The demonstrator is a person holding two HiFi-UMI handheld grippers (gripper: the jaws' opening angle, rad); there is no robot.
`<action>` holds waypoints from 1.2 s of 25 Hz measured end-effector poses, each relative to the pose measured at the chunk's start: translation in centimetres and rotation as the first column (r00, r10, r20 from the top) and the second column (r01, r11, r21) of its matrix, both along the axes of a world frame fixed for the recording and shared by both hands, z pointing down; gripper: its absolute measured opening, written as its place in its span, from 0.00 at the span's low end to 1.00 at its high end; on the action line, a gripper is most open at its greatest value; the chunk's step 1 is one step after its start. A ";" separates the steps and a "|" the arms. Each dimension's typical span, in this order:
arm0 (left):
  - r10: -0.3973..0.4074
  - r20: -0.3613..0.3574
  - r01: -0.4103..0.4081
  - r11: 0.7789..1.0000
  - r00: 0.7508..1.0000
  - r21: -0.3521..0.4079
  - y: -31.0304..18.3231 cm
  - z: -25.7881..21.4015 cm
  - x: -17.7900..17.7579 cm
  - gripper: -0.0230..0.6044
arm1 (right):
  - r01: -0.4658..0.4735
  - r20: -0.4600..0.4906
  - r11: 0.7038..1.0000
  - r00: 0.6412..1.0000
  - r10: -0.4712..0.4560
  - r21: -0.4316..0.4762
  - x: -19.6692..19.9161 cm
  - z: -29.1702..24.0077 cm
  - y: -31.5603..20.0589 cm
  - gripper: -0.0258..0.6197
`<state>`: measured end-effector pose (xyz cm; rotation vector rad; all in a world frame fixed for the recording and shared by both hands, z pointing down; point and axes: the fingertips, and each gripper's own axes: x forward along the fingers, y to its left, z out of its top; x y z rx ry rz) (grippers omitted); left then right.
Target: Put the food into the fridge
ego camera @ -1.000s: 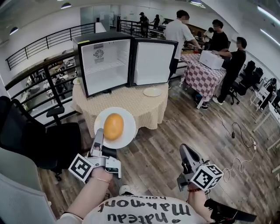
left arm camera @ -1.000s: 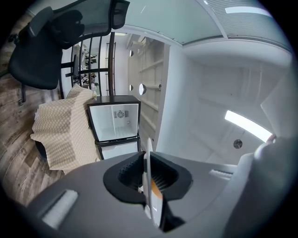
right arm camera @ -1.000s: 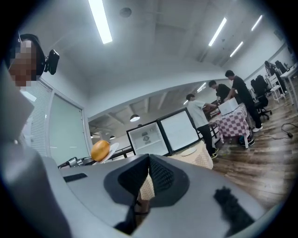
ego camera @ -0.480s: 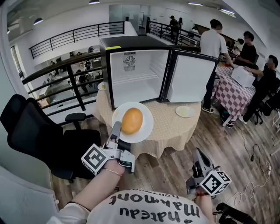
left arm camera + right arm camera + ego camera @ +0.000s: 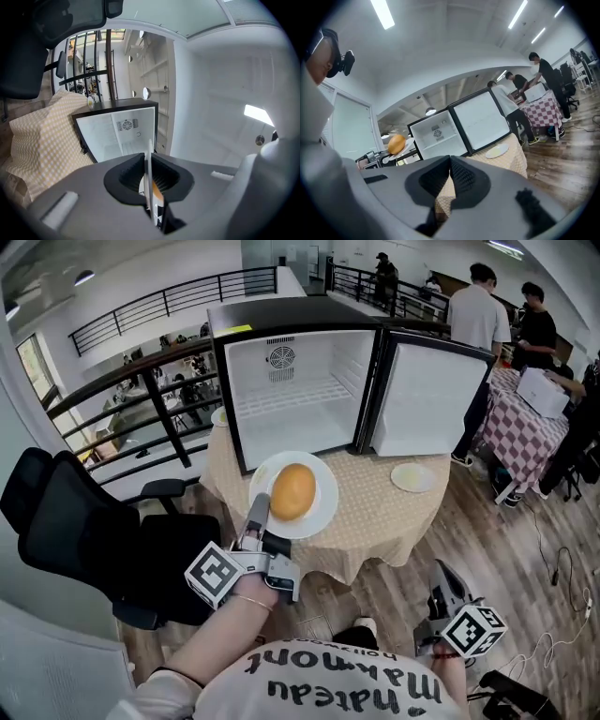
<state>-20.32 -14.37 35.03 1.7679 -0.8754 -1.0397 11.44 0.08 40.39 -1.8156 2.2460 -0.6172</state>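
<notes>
Mini fridge [image 5: 309,381] stands on the cloth-covered round table [image 5: 375,521], door swung wide open. My left tongs [image 5: 257,514] are clamped on the near rim of a white plate [image 5: 326,504], held up in front of the open fridge, with a bread roll [image 5: 292,491] sitting in its middle. My right tongs [image 5: 447,576] hang low at my side, pressed together on nothing, well apart from the table.

You stepped up to the table [image 5: 384,512], and the fridge [image 5: 281,315] went from far off to near in the head view. Your left gripper [image 5: 257,514] carried the plate [image 5: 322,512] with the round orange food [image 5: 292,491] from above the floor to above the table's near edge, before the open compartment. Your right gripper [image 5: 446,579] dropped lower in frame.
</notes>
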 end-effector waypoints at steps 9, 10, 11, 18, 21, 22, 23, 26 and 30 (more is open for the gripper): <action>-0.125 -0.009 0.125 0.992 0.992 -0.011 -7.6 0.8 6.0 0.06 | 0.162 -0.004 0.987 0.987 -0.162 0.018 6.7 0.0 -13.0 0.06; -0.145 -0.010 0.145 0.989 0.989 -0.010 -8.4 1.0 6.6 0.07 | 0.180 -0.012 0.983 0.984 -0.180 0.016 7.4 0.0 -14.4 0.06; -0.167 -0.008 0.167 0.986 0.986 -0.012 -9.1 1.0 7.1 0.07 | 0.199 -0.018 0.980 0.980 -0.199 0.016 8.2 -0.3 -15.7 0.06; -0.297 -0.015 0.296 0.955 0.955 -0.024 -13.9 0.0 10.8 0.07 | 0.284 -0.069 0.958 0.957 -0.282 0.025 14.3 -3.5 -22.7 0.06; -0.346 -0.025 0.345 0.938 0.938 -0.038 -15.7 0.9 11.8 0.06 | 0.295 -0.072 0.955 0.953 -0.294 0.008 16.7 -2.8 -24.6 0.06; -0.359 -0.025 0.358 0.933 0.933 -0.044 -16.4 1.2 11.9 0.06 | 0.298 -0.069 0.955 0.952 -0.297 0.005 17.3 -2.6 -25.0 0.06; -0.369 -0.021 0.367 0.929 0.929 -0.053 -17.1 1.4 12.0 0.06 | 0.300 -0.066 0.954 0.952 -0.299 0.004 17.7 -2.5 -25.4 0.06; -0.384 -0.004 0.382 0.920 0.923 -0.090 -19.3 2.1 12.2 0.06 | 0.293 -0.048 0.956 0.955 -0.293 0.007 19.0 -2.2 -26.2 0.06; -0.408 0.024 0.407 0.903 0.913 -0.141 -22.3 3.4 11.9 0.07 | 0.264 -0.019 0.964 0.964 -0.264 -0.023 20.7 -0.9 -26.2 0.06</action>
